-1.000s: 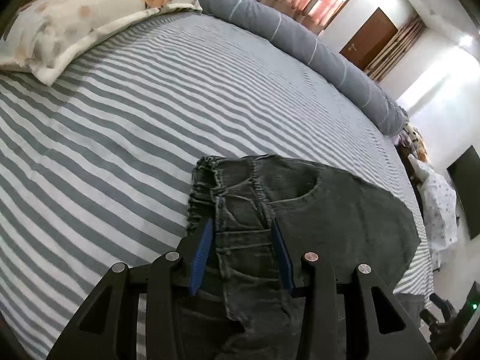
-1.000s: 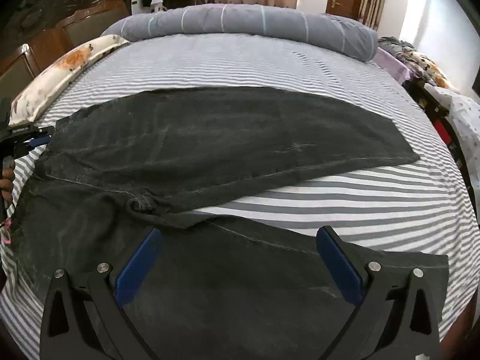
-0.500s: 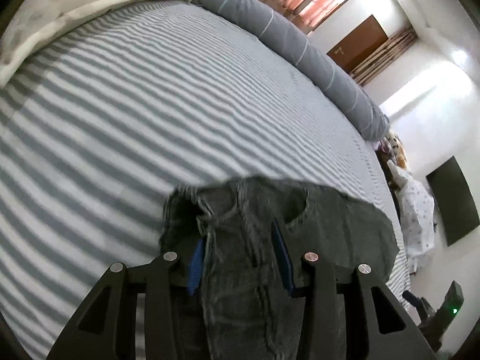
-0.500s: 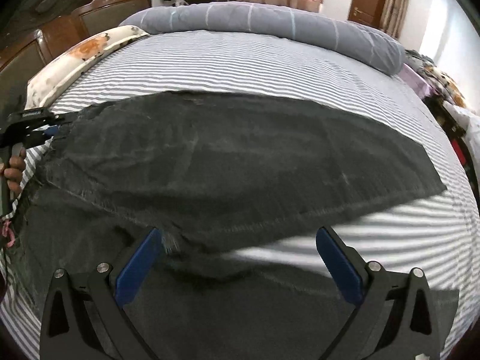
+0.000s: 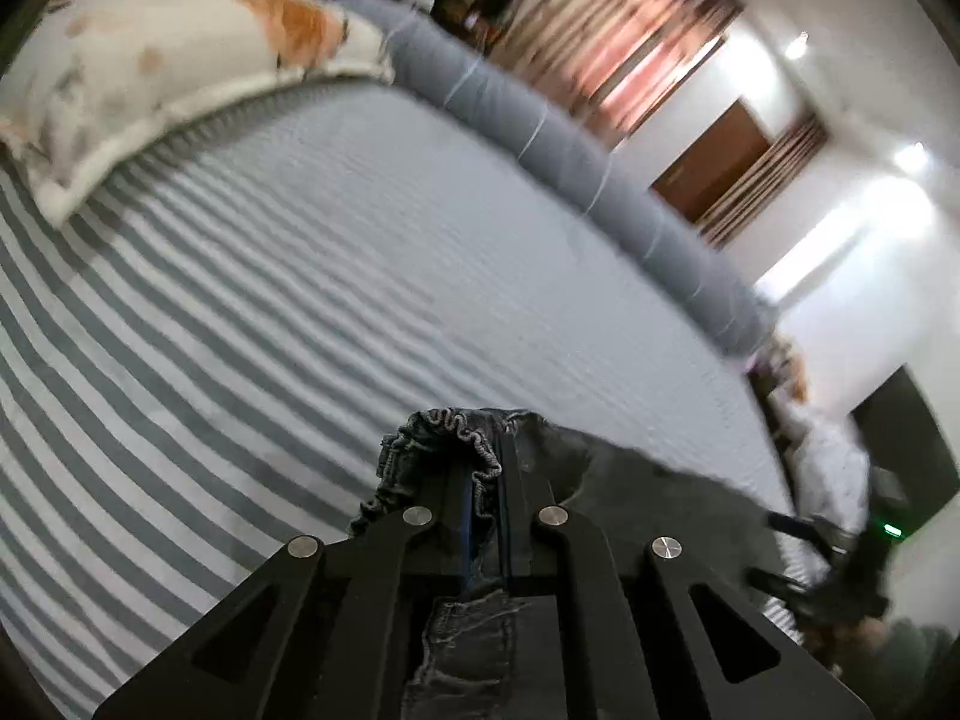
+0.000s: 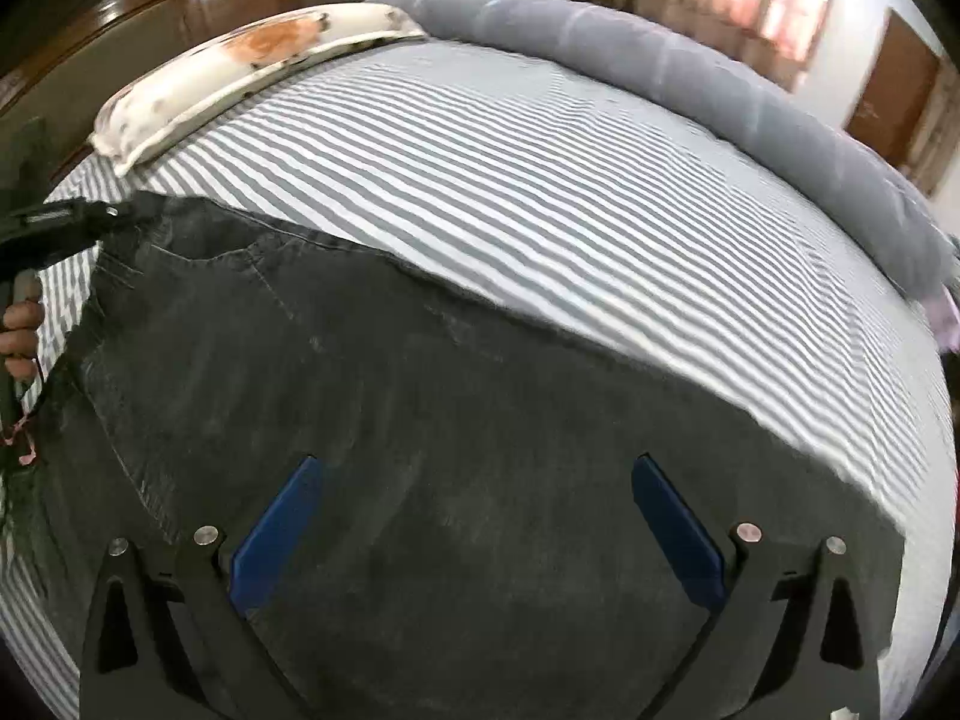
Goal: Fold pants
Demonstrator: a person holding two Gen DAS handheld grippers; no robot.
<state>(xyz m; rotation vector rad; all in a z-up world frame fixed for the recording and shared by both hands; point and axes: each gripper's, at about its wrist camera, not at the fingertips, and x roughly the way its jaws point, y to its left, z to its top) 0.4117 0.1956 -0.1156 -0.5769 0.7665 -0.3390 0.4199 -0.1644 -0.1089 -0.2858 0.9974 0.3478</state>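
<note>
Dark grey denim pants (image 6: 420, 420) lie spread across the striped bed, legs running to the right. My left gripper (image 5: 487, 516) is shut on the gathered elastic waistband (image 5: 462, 438) and holds that corner up off the sheet. It also shows at the left edge of the right wrist view (image 6: 72, 222), held by a hand. My right gripper (image 6: 474, 522) is open, its blue pads (image 6: 276, 528) wide apart just above the flat denim, holding nothing.
A grey-and-white striped sheet (image 6: 570, 192) covers the bed. A floral pillow (image 5: 162, 78) lies at the head, a long grey bolster (image 6: 690, 96) along the far side. A wooden headboard (image 6: 150, 18) stands behind. Clutter sits beyond the bed's right end (image 5: 840, 480).
My left gripper has closed fully on the waistband and lifted it. My right gripper, still open, has moved forward over the pants, which now fill its lower view.
</note>
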